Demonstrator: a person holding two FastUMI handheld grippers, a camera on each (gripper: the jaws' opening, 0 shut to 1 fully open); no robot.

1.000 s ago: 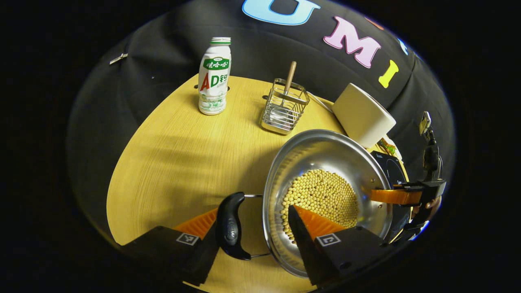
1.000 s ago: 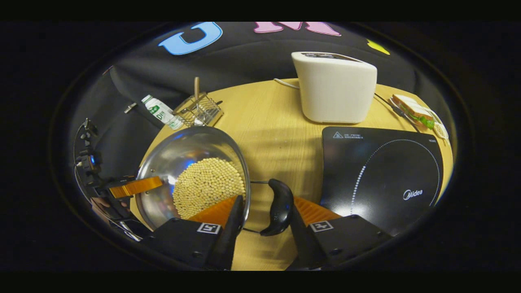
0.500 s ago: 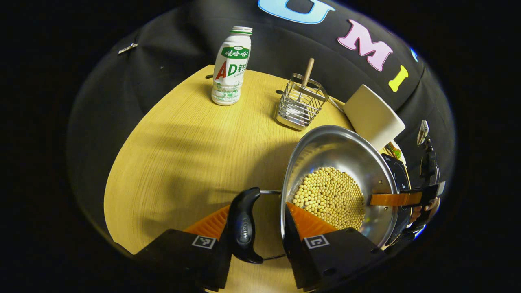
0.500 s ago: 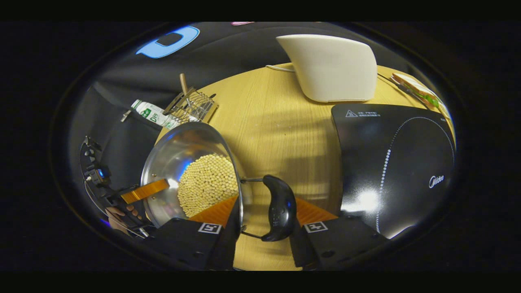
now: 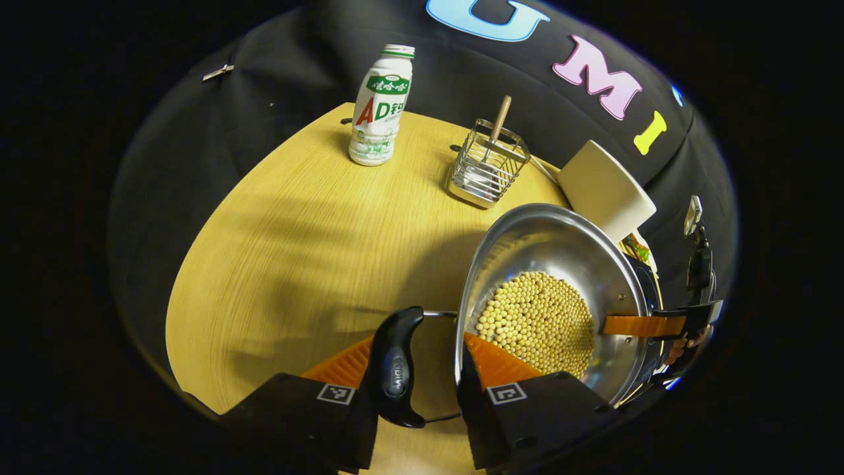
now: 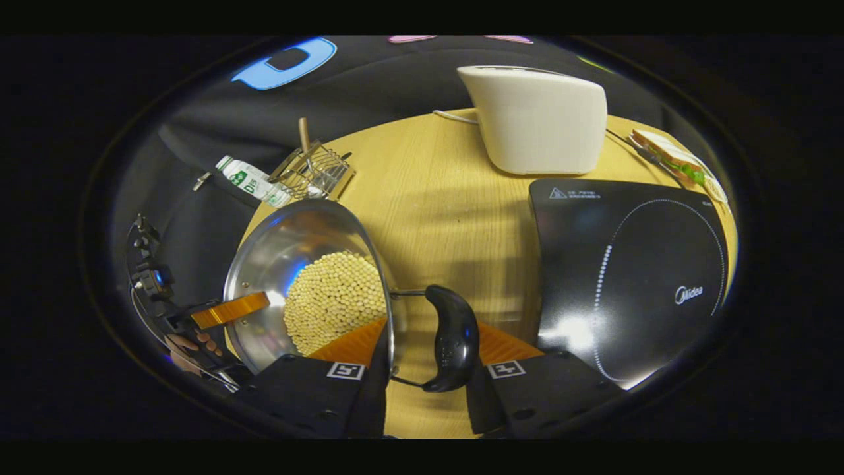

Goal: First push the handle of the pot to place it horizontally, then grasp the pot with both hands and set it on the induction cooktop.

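Observation:
A steel pot (image 5: 547, 244) holding soybeans (image 5: 537, 320) stands on the wooden table (image 5: 297, 231). My left gripper (image 5: 415, 343) straddles its black side handle (image 5: 395, 366): one finger presses the handle's outer side, the other sits inside the rim. In the right gripper view my right gripper (image 6: 432, 330) grips the opposite handle (image 6: 452, 336) of the pot (image 6: 290, 237) the same way. Each gripper also shows at the pot's far rim, the right gripper (image 5: 659, 324) and the left gripper (image 6: 224, 310). The black induction cooktop (image 6: 646, 277) lies just right of the right-hand handle.
A white drink bottle (image 5: 379, 105) and a wire basket (image 5: 488, 168) with a wooden-handled tool stand at the back. A white appliance (image 6: 537, 122) sits behind the cooktop, with a sandwich (image 6: 676, 165) at the far right edge.
Both grippers' fingers have closed in, pinching each handle against the pot rim. Both views have shifted slightly with the pot held between them.

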